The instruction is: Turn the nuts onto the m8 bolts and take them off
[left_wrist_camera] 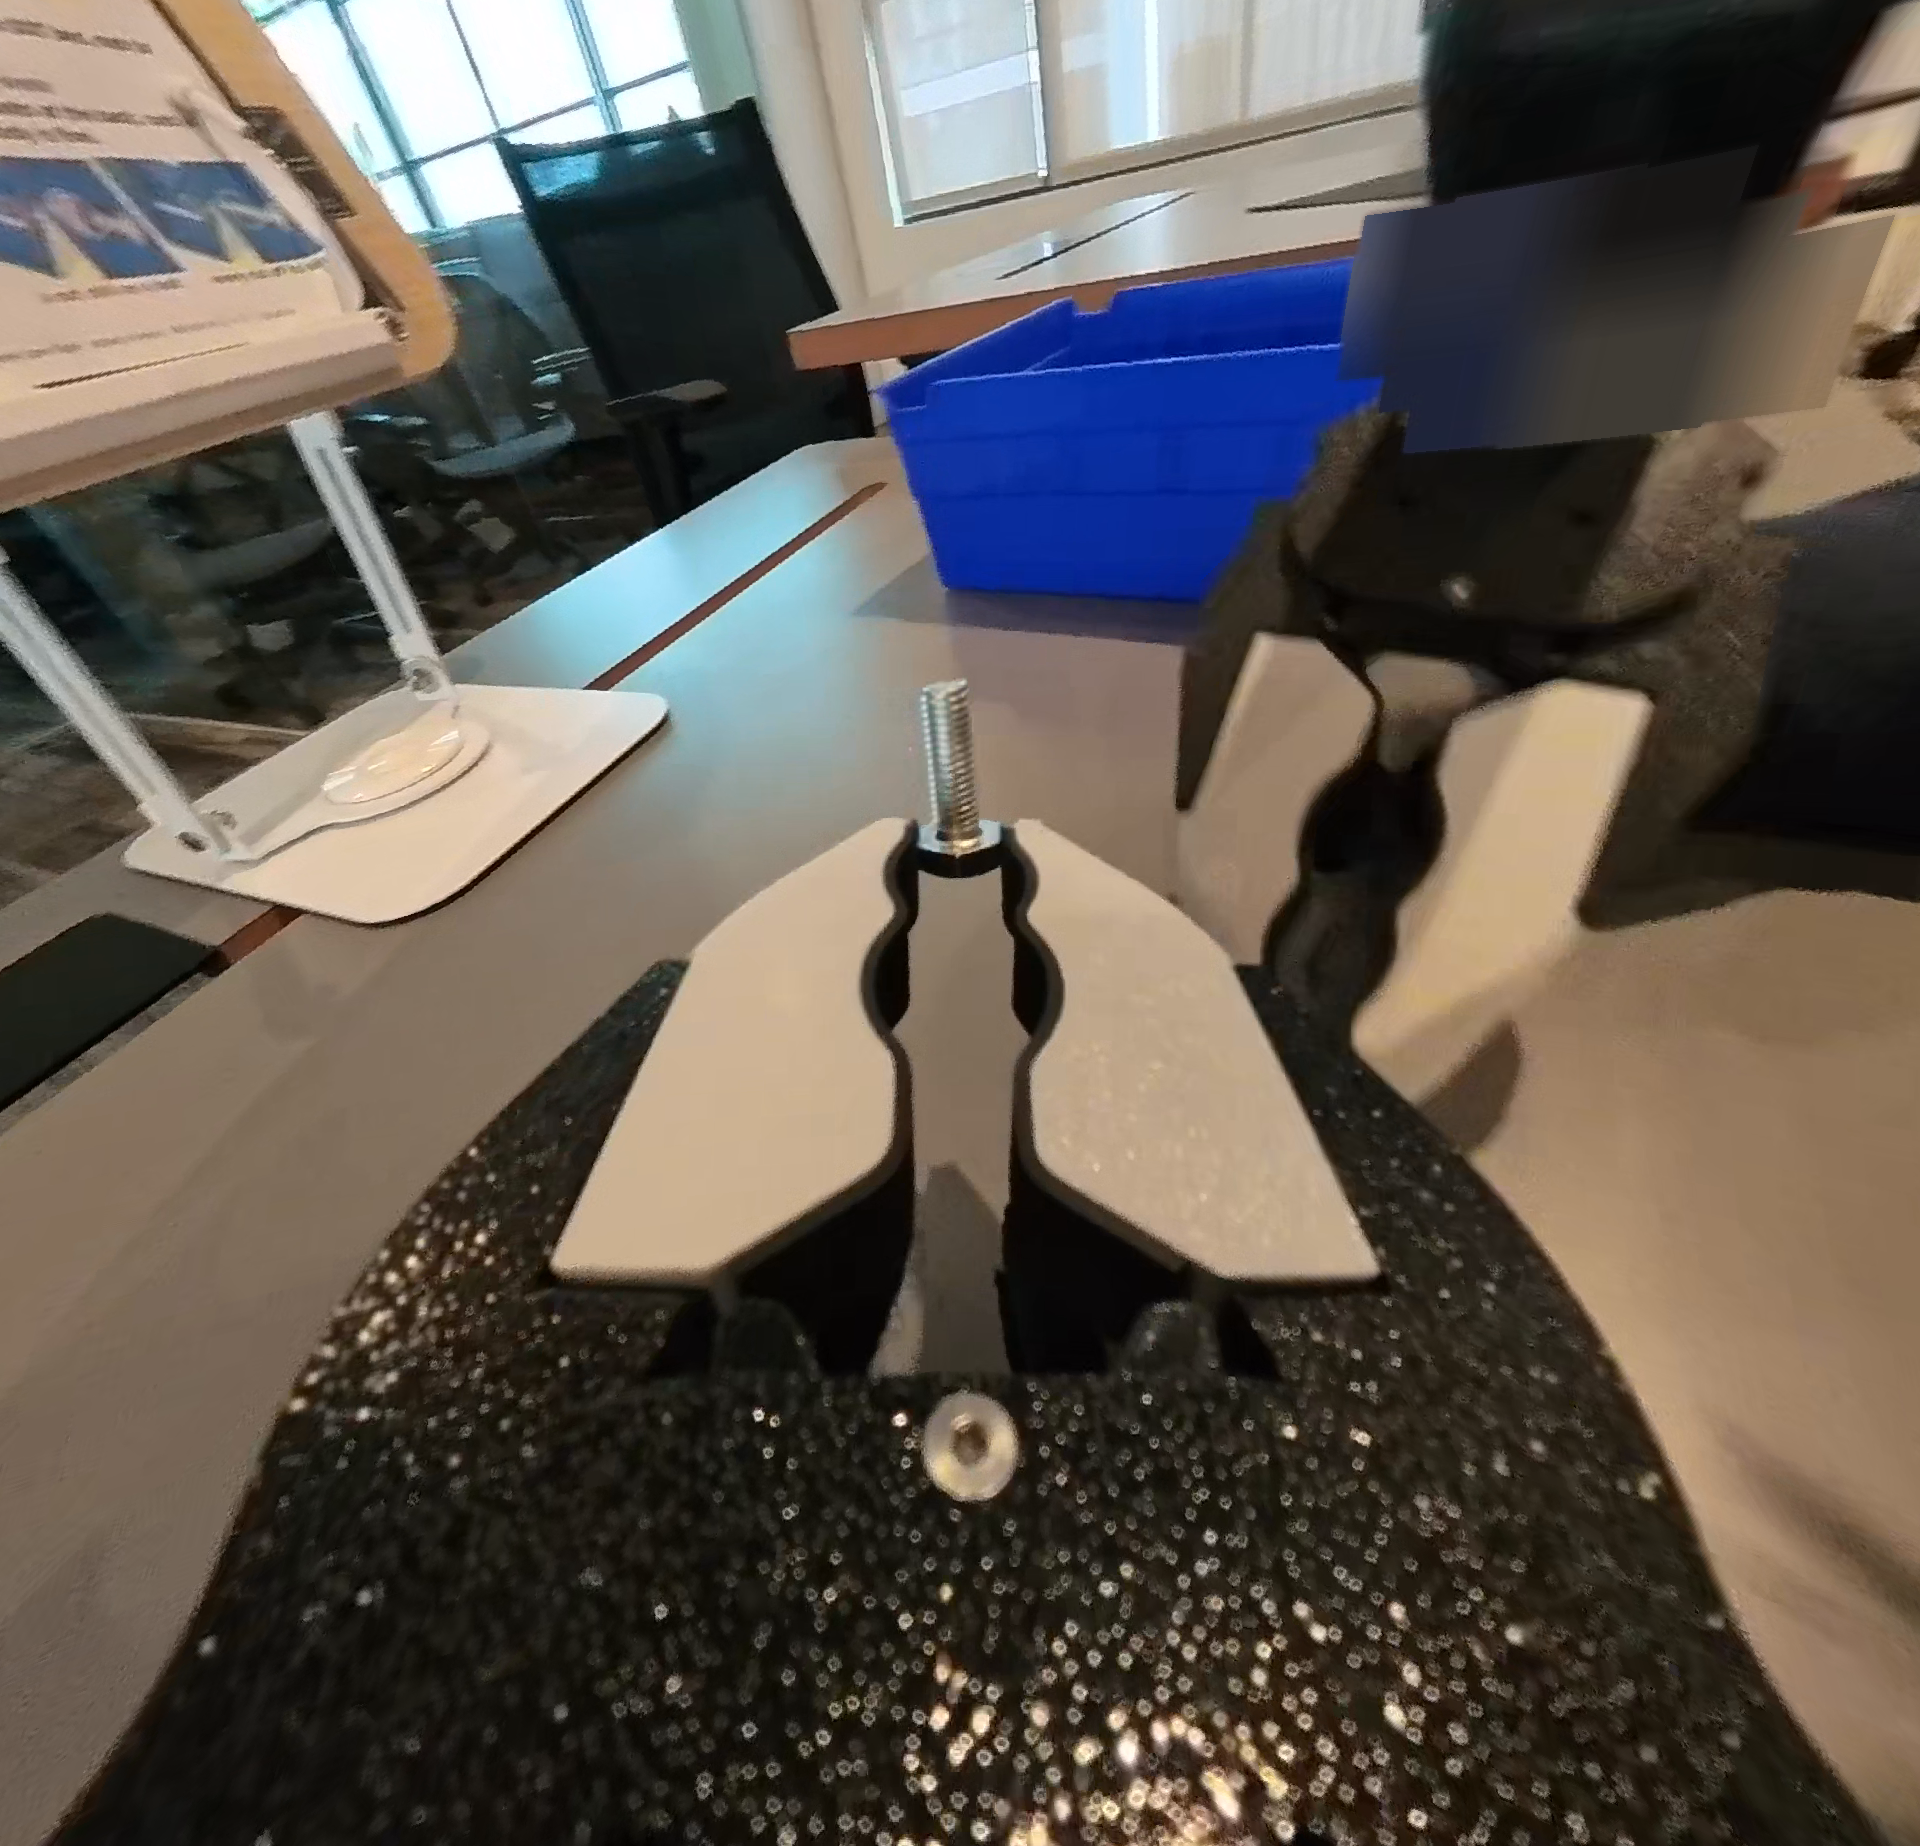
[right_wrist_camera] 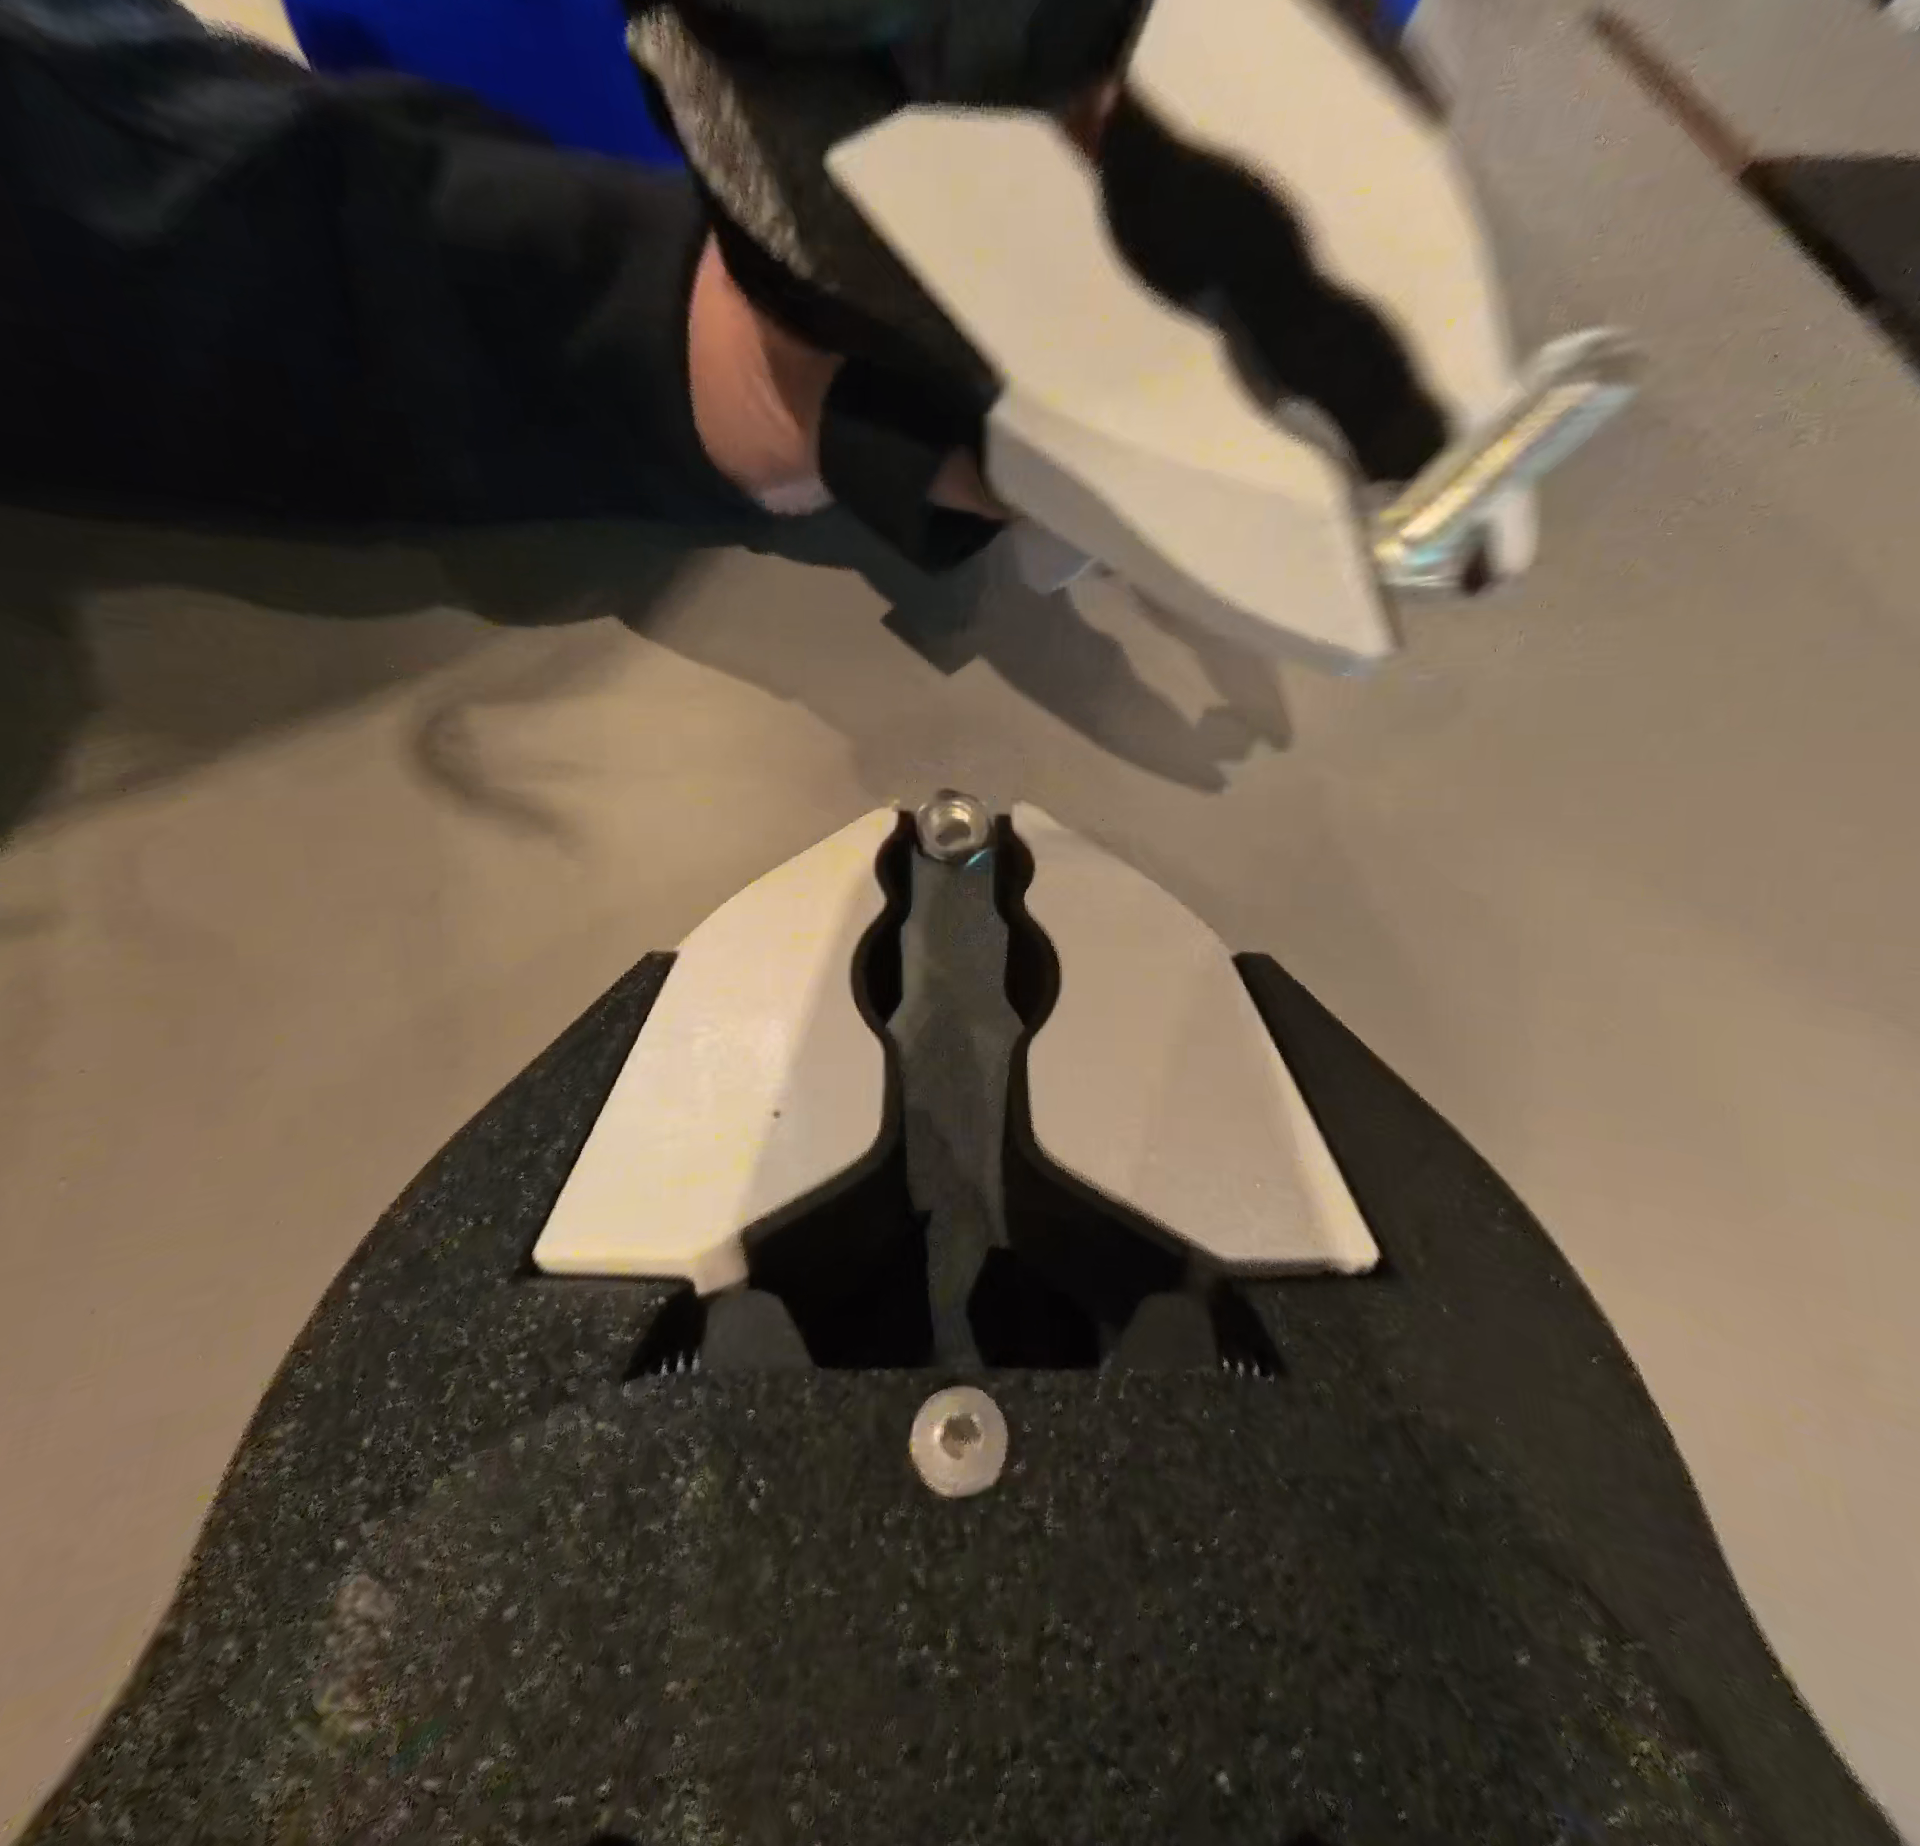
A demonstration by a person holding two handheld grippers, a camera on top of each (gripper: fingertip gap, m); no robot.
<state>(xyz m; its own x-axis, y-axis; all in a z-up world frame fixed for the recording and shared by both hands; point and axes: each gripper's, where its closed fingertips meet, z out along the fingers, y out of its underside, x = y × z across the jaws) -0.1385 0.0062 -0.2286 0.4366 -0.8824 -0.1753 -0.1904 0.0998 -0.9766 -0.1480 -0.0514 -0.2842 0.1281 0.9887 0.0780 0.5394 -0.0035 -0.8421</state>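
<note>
My left gripper [left_wrist_camera: 958, 846] is clamped on the bolt [left_wrist_camera: 943, 757] head at frame centre, threads bare. Right gripper [right_wrist_camera: 956, 825] pinches the nut [right_wrist_camera: 948, 828] — not yet threaded on, so spin-on & removal both remain.

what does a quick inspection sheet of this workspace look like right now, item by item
surface: grey table, bare around the work
job's things: threaded bolt upright; silver nut off the bolt
clutter: blue bin; white document stand
grippers: left gripper clamps the bolt by its head; right gripper pinches the nut at its tips
cables: nothing seen
surroundings: black chair, windows, further tables
</note>
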